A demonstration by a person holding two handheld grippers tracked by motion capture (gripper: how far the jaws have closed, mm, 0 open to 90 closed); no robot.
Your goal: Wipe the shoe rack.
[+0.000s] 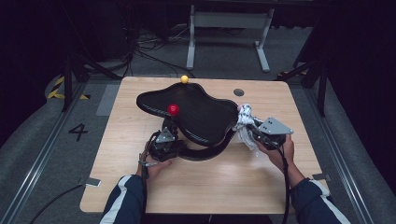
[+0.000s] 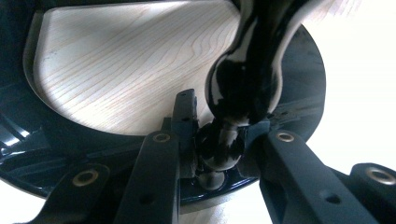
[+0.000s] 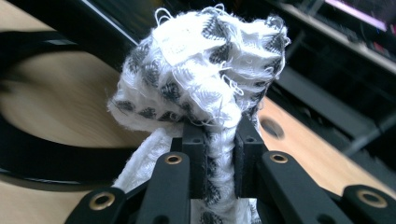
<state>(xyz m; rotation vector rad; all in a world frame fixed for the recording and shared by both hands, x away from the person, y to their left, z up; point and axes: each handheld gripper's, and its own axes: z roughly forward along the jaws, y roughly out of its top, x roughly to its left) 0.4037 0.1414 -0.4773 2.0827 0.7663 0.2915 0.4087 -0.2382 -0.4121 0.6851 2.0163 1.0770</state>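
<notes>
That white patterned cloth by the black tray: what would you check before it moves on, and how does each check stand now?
1. Right gripper shut on the cloth: ok.
2. Cloth bunched, a tail hanging loose below the jaws: not ok.
3. Left gripper clamped on the black tray's stem: ok.
4. Cloth touching the black tray at its right end: cannot tell.
5. Red ball near the left gripper, out of the cloth's way: ok.

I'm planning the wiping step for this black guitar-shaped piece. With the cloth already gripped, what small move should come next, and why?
Probably bring the right hand-held gripper slightly leftward so the cloth presses onto the black guitar-shaped body and can wipe its top. The bunched black-and-white cloth is clamped in its jaws right at the body's right edge, while the left hand-held gripper is shut on a black knob on the body's near edge, steadying it.
</notes>
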